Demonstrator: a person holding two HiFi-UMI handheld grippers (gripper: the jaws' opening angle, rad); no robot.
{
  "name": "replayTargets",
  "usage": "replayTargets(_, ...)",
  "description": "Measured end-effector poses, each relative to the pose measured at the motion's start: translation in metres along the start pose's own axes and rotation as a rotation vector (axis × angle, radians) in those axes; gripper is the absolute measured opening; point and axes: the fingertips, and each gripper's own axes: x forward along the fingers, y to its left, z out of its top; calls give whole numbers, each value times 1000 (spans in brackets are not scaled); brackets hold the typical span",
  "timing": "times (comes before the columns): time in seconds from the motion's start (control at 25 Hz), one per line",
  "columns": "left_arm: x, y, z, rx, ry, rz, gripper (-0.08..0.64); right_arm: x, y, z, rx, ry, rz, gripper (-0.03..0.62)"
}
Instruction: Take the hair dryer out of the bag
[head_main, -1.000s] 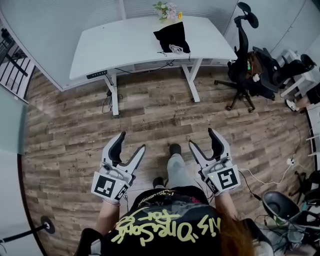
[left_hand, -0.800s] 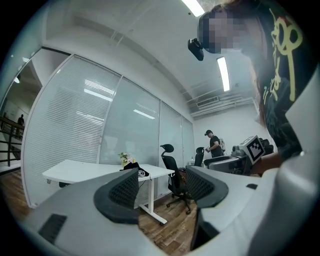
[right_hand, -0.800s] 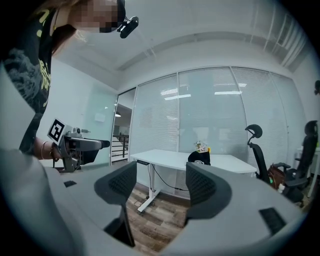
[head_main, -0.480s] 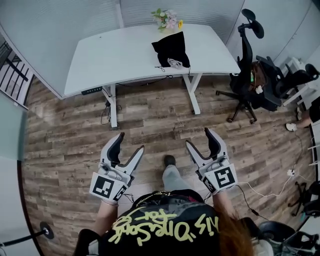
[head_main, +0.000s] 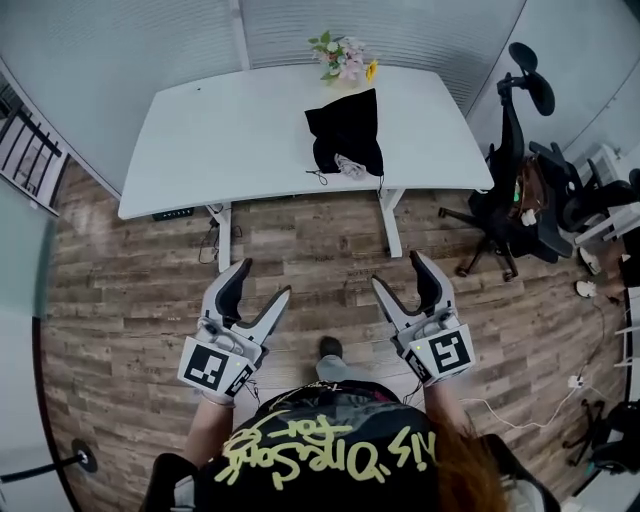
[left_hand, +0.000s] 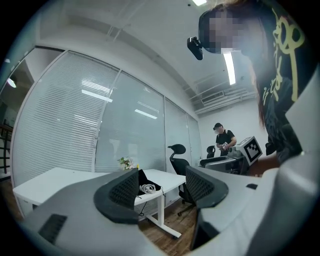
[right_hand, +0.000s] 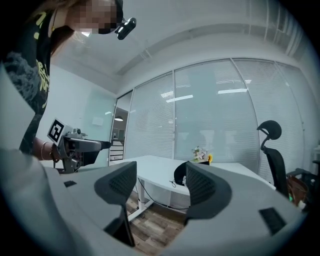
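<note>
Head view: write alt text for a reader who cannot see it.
A person on a wood floor holds the left gripper and right gripper, both open and empty, facing a white desk where a black bag lies.

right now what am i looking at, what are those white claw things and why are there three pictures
A person stands on a wooden floor with a two-jaw gripper in each hand: the left gripper and the right gripper. The top-down picture comes from a camera on the person's head; the other two from cameras riding on each gripper. Both are open and hold nothing. Ahead, a white desk bears a black bag with a pale coiled cord at its mouth, and flowers.
</note>
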Motion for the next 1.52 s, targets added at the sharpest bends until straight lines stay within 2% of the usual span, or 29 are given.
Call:
replayTargets(0.24,49,14,2,12,-16,27,288,33,-48,-1,-11,-2,25,290)
replayTargets(0.48,76,20,-2,17,-2,48,278,56,-75,-3,-6,-17,38,290)
replayTargets(0.68,77,23,-19,8,69,41,272,66,-77,-9,3,-12,47,290)
replayTargets(0.88,90,37,-9,0,31,31,262,75,-81,-9,5,4,37,290)
replayTargets(1.2,105,36,-12,11,75,27,253,82,-92,-10,-4,-6,47,290)
replayTargets(1.36,111,35,-18,11,67,49,247,82,-98,-23,15,33,60,290)
replayTargets(1.52,108,32,-41,13,165,35,245,87,-101,-30,13,36,66,290)
